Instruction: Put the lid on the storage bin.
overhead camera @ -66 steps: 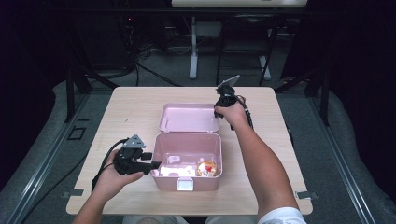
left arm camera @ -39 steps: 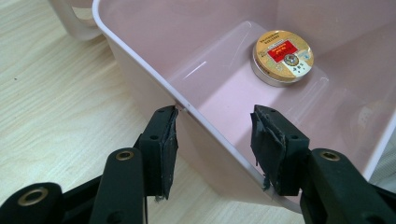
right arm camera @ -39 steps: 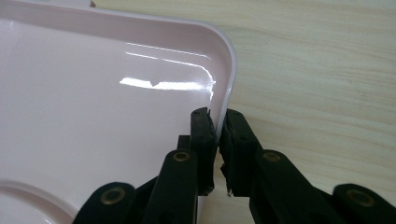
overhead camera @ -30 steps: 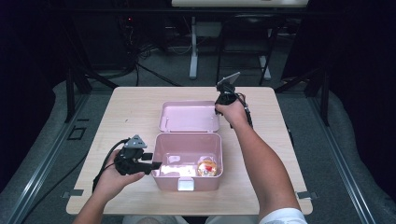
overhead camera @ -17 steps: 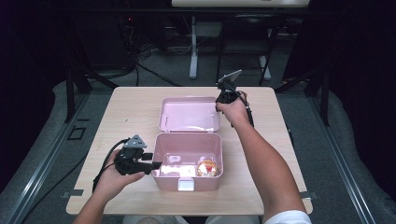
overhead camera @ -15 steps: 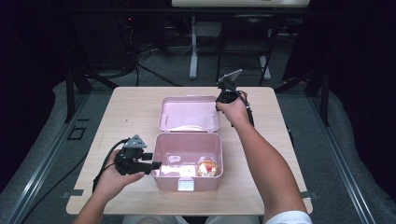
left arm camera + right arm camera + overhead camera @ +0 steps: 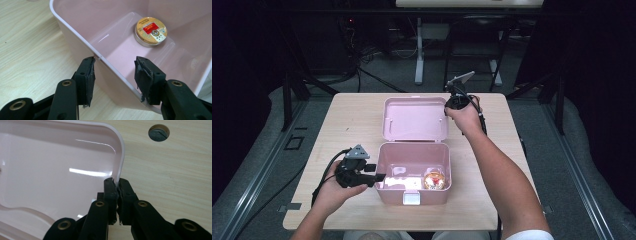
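A pink box [image 7: 412, 150] stands open at the table's front middle, with a round gold and red tin [image 7: 433, 180] on its floor. Its hinged lid [image 7: 414, 120] is tilted up behind it. My right gripper [image 7: 447, 107] is shut on the lid's right rim; in the right gripper view the gripper [image 7: 116, 181] pinches that thin edge of the lid [image 7: 62, 157]. My left gripper [image 7: 379, 177] is open at the box's left wall. In the left gripper view the gripper [image 7: 115, 72] straddles the wall [image 7: 100, 20], one jaw outside and one inside, the tin [image 7: 150, 31] beyond.
The box sits on a light wooden table [image 7: 352, 120] with bare wood on both sides. A round cable hole [image 7: 158, 132] is in the tabletop beside the lid. Dark floor and stands surround the table.
The lid has risen from lying flat on the table to a tilt, and my right gripper has moved up with it. The left gripper has kept still.
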{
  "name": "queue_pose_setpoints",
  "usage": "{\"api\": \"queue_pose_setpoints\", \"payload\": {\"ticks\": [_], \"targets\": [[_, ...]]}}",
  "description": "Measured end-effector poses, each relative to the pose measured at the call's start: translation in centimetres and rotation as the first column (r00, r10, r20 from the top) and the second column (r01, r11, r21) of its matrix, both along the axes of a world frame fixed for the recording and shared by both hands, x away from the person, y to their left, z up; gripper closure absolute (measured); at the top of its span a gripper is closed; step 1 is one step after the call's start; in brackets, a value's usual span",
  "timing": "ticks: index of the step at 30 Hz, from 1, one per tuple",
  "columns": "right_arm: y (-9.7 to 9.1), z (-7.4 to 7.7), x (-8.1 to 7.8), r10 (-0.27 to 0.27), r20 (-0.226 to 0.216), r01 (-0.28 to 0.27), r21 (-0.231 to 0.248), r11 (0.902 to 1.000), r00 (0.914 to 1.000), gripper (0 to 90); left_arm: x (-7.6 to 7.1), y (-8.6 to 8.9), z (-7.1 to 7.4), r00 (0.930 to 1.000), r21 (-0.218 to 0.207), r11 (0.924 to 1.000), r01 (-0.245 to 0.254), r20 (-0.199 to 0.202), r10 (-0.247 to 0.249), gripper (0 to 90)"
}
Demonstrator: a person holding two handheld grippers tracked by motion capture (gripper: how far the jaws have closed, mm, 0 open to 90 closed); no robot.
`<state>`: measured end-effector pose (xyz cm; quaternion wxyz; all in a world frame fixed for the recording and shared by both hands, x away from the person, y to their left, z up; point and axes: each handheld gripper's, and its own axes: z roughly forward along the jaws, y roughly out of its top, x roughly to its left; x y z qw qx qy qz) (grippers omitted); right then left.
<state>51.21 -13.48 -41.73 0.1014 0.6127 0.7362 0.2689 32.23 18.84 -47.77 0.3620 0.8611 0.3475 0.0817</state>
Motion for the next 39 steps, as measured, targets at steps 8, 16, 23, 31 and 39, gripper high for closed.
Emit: {"api": "queue_pose_setpoints", "payload": {"ticks": [8,16,23,31,39], "targets": [[-0.3,1.3,-1.2,0.018,0.049,-0.018,0.007,0.9998,0.9987,86.6,0.0,0.0,0.0,1.0000,0.001,1.0000,-0.005,0.001,0.005,50.6],[-0.4,2.6,-2.5,0.036,0.080,-0.037,0.005,0.9993,0.9961,86.9,0.0,-0.1,0.0,1.0000,-0.002,1.0000,-0.008,-0.003,0.008,50.6],[-0.5,3.5,-3.8,0.053,0.115,-0.054,0.007,0.9985,0.9919,87.1,0.0,-0.1,0.0,0.9999,-0.008,0.9998,-0.016,-0.004,0.016,50.8],[-0.5,4.4,-5.4,0.081,0.158,-0.079,-0.014,0.9968,0.9842,87.0,-0.1,-0.1,-0.1,0.9997,-0.008,0.9997,-0.022,-0.002,0.022,50.9],[-1.0,4.8,-6.9,0.080,0.186,-0.087,0.026,0.9959,0.9792,87.1,0.0,-0.1,-0.1,0.9997,-0.011,0.9996,-0.024,-0.003,0.024,50.9]]}}
